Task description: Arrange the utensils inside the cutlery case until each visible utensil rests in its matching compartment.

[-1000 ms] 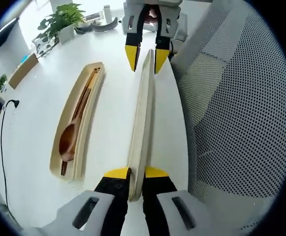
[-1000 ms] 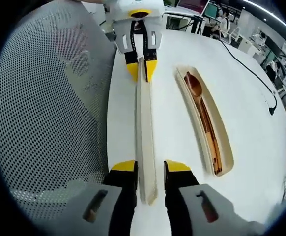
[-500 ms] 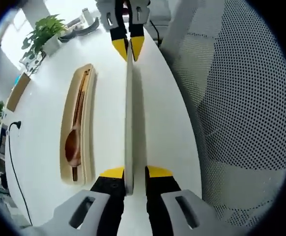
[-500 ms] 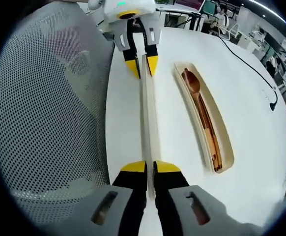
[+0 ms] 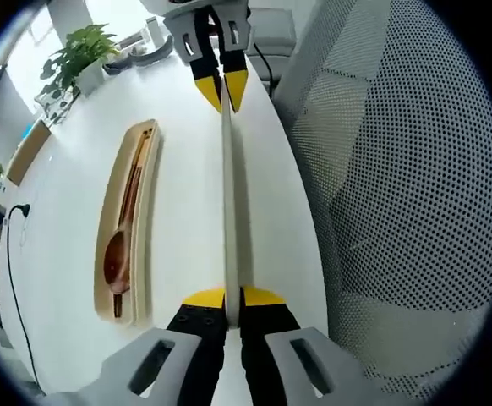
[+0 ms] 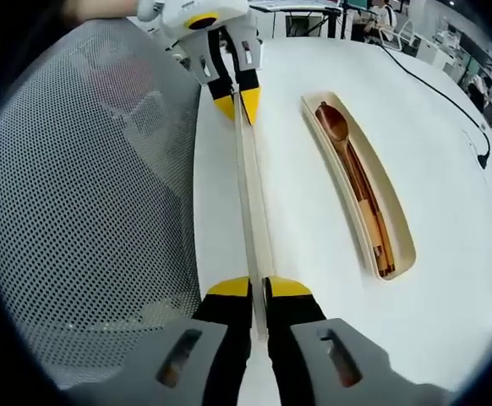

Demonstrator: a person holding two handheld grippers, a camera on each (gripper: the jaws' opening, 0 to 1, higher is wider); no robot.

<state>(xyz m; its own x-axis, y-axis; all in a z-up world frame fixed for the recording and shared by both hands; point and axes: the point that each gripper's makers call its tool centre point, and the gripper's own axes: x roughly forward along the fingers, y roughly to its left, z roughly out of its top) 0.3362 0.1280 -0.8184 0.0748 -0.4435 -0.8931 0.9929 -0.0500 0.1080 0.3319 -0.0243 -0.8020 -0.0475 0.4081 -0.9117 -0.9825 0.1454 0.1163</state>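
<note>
In the left gripper view, the left tongs (image 5: 233, 298) pinch the near end of the cutlery case lid (image 5: 227, 203), a long pale strip held on edge above the white table (image 5: 187, 169). A second ago the lid leaned and showed its broad face, with the jaws standing a little apart from it; now it stands edge-on and thin, and the jaws are pressed against it. At the lid's far end the right tongs (image 5: 222, 91) grip it, where before they stood spread around it. Left of the lid, well apart, the cutlery case (image 5: 128, 224) lies open on the table with a wooden spoon (image 5: 117, 254) and chopsticks (image 5: 132, 182) inside. Right of the lid is a mesh chair back (image 5: 398, 169). Beyond the case stands a potted plant (image 5: 81, 55).

In the right gripper view, the right tongs (image 6: 259, 289) clamp the lid (image 6: 250, 186), and the left tongs (image 6: 236, 101) hold its far end. The case (image 6: 360, 182) lies right of the lid.
</note>
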